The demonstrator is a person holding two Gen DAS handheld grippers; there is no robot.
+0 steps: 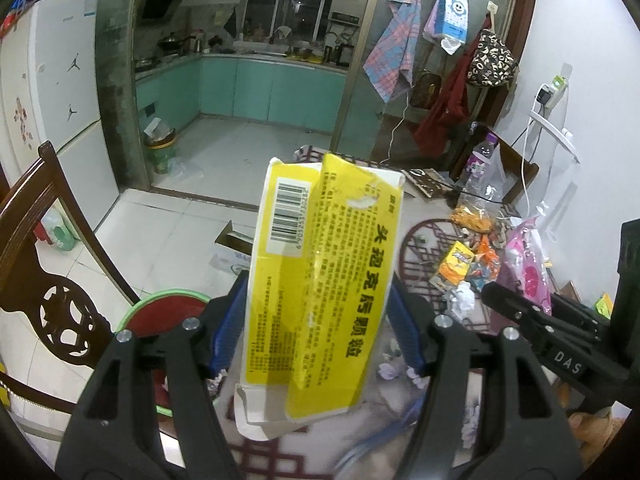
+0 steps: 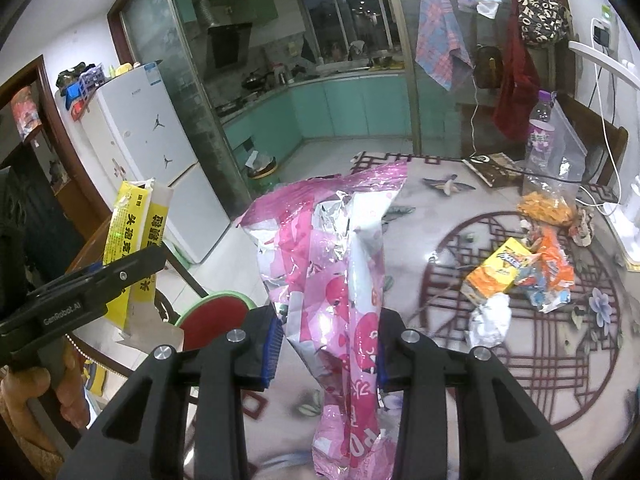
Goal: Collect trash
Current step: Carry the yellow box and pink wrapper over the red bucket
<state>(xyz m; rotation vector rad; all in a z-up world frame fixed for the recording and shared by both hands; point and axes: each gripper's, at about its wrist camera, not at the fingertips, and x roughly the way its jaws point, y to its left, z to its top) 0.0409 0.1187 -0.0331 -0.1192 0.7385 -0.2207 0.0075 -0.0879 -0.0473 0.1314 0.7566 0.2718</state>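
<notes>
Trash filled both tools above the patterned glass-topped counter (image 2: 448,216). Clamped in the left tool (image 1: 318,320) was a flattened yellow-and-white cardboard medicine box (image 1: 316,280), standing nearly upright between the blue pads (image 1: 230,320); its lower flap ran behind the tool arms and the print was too small to read in full. Shut around a crumpled pink foil snack bag (image 2: 332,280), the right tool (image 2: 326,344) held it at its narrow middle, and the bag's lower end was cut off by the frame edge. Each held item blocked the counter directly ahead of its own camera.

Loose rubbish lay well apart from both tools, toward the counter's far right side: a yellow snack packet (image 2: 496,270), torn orange wrappers (image 2: 548,268) touching it, and a crumpled white paper ball (image 2: 490,320) just beside them. A clear plastic bottle with a purple cap (image 2: 540,132) stood near the far edge. Beyond the counter's left edge sat a round red stool with a green rim (image 2: 216,314) and a carved wooden chair (image 1: 60,280), with open tiled floor (image 1: 172,220) behind.
</notes>
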